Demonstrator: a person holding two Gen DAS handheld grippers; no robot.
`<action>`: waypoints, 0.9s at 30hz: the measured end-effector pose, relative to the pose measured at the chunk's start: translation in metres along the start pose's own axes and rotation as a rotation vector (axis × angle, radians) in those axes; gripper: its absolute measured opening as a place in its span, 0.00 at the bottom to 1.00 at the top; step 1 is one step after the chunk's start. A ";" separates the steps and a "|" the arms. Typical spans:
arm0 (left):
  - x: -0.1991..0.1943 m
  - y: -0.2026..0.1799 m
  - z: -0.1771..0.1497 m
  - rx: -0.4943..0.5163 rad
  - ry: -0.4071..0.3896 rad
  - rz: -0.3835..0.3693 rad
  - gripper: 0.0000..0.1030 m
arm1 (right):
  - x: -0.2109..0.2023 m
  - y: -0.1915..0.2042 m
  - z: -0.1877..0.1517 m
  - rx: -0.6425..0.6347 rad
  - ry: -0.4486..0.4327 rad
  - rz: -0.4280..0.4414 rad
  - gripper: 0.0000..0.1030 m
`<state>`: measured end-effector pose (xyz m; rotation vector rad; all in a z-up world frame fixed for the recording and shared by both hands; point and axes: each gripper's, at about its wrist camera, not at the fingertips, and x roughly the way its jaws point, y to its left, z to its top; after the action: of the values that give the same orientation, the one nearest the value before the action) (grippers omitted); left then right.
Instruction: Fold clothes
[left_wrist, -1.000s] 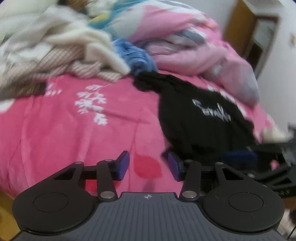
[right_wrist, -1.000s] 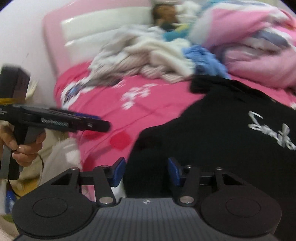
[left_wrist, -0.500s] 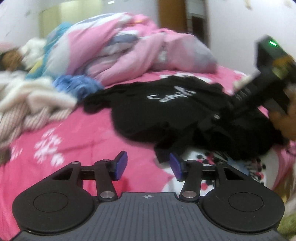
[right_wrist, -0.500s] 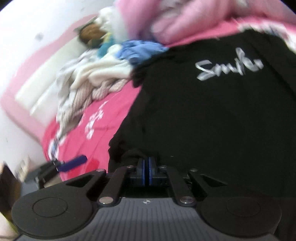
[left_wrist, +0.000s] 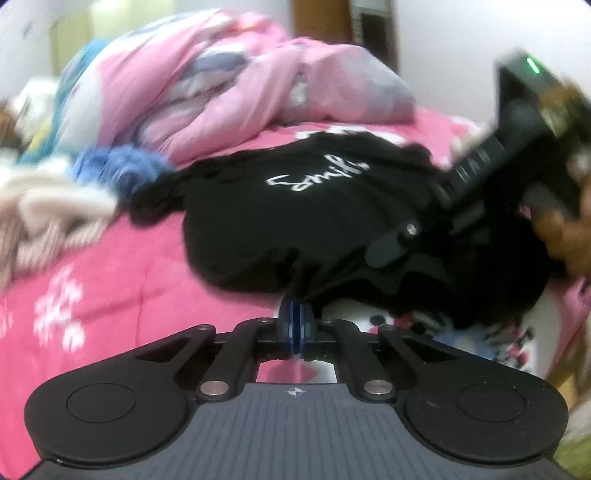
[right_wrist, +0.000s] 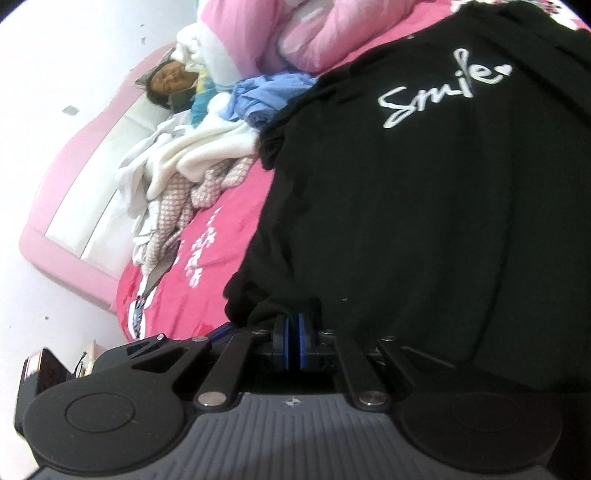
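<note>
- Pink bedding with white flower prints is your work surface; a heap of unfolded laundry and a bunched pink quilt crowd its far side.
- Your black shirt lies spread on the bed with its white lettering face up, the near hem towards you and the collar end away.
- Your left gripper has its blue pads pressed together on the shirt's near edge, which bunches into a small peak right at the tips.
- Your right gripper is likewise clamped on a fold of black cloth at the hem; a sliver of gap between the pads looks filled by fabric.
- Both pinches appear to sit along the same near edge, left gripper on the side nearer the laundry heap, right one further along, near the bed's side.
- Garment length runs away from both tools, so the likely fold carries the hem forward over the lettering; lifting both hands evenly should keep the edge straight.
- Watch the sleeve near the blue garment: it looks crumpled and could snag.
</note>
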<state>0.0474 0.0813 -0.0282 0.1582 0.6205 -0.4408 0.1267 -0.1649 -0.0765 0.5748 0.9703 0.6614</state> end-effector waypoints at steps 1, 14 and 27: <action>-0.010 0.007 0.002 -0.066 0.004 -0.018 0.00 | -0.001 0.005 -0.002 -0.018 0.011 0.025 0.06; -0.064 0.099 -0.083 -0.655 0.261 -0.005 0.00 | 0.034 0.056 -0.056 -0.238 0.199 0.052 0.14; -0.063 0.099 -0.062 -0.697 0.082 -0.124 0.29 | -0.096 0.016 -0.040 -0.071 -0.088 -0.063 0.28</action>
<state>0.0136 0.2092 -0.0398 -0.5302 0.8340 -0.3168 0.0486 -0.2181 -0.0309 0.5043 0.8752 0.6070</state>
